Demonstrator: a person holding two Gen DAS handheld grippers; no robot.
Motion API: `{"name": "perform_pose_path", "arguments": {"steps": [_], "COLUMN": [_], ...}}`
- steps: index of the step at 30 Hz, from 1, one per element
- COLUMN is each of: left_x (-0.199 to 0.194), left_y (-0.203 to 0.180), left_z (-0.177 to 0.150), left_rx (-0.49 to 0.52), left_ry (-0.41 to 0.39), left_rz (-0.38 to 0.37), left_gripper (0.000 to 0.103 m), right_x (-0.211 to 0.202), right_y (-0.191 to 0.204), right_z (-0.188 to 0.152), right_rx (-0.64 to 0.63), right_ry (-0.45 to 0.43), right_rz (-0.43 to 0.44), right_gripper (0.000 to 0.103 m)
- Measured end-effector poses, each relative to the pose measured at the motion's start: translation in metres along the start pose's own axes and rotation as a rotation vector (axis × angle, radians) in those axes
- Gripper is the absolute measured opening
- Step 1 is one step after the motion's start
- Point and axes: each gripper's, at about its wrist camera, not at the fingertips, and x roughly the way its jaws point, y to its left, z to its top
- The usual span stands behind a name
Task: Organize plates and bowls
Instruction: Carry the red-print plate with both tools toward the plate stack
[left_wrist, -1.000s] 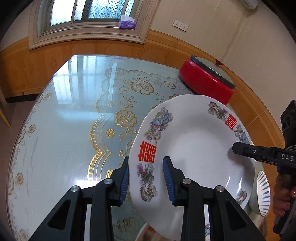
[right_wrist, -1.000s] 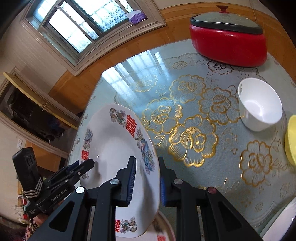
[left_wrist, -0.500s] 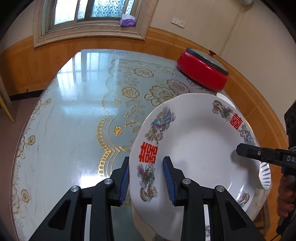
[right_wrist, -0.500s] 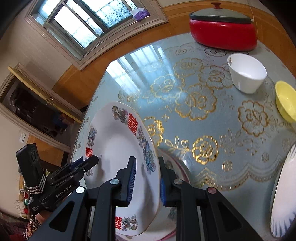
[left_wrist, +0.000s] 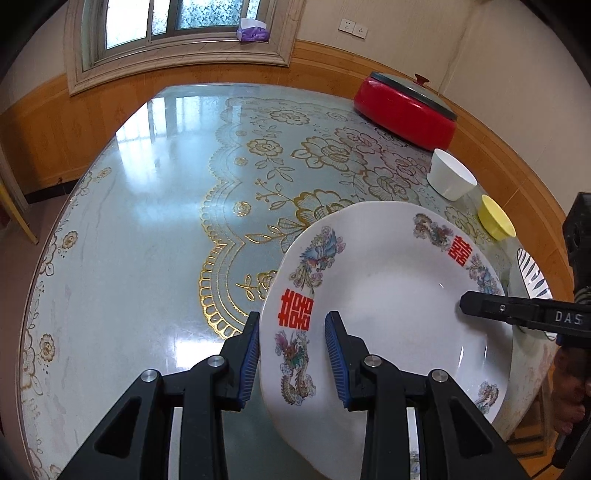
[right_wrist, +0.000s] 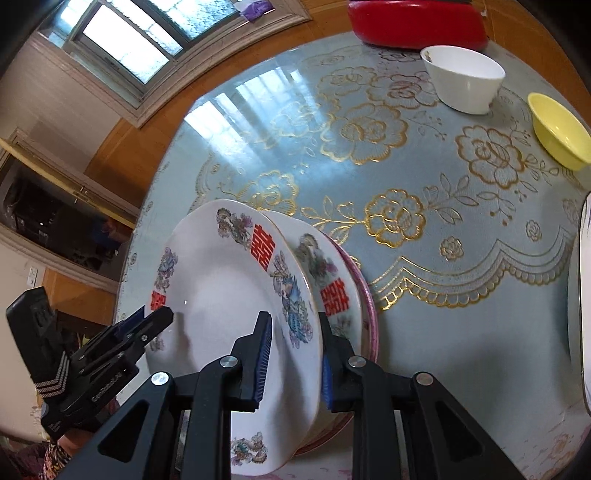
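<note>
1. Both claws hold one big white plate with red letters and painted birds, one on each side of its rim.
2. Left claw: its two blue pads are set narrow, one pad under the rim and one on top.
3. Right claw grips the other side of the rim the same way, blue pads close on the plate (its black tip shows in the left view too).
4. That plate is tilted and sits above a stack near the table's close edge.
5. Under it is a second white plate with the same red letters, and under that a plate with a pink rim.
6. Whether the held plate touches the one below, I cannot tell.
7. The round table with a pale blue cloth and gold flowers carries everything.
8. A small white bowl stands near the far right edge, just in front of a red pot with a grey lid.
9. A small yellow bowl sits close by the white bowl, nearer the right edge.
10. A white plate with dark blue stripes lies at the right edge.
11. A purple packet rests on the window sill.
</note>
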Motion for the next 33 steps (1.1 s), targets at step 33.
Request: {"name": "perform_pose_path", "arguments": {"steps": [33], "left_x": [-0.012], "left_y": [-0.024], "left_z": [-0.046], "left_rx": [-0.031], "left_ry": [-0.019], "left_rz": [0.114], "left_gripper": [0.045], "right_x": [-0.019], "right_y": [-0.001], "right_z": [-0.018], "right_rx": [-0.157], "right_ry": [0.005], "right_rz": [-0.068], "right_gripper": [0.029]}}
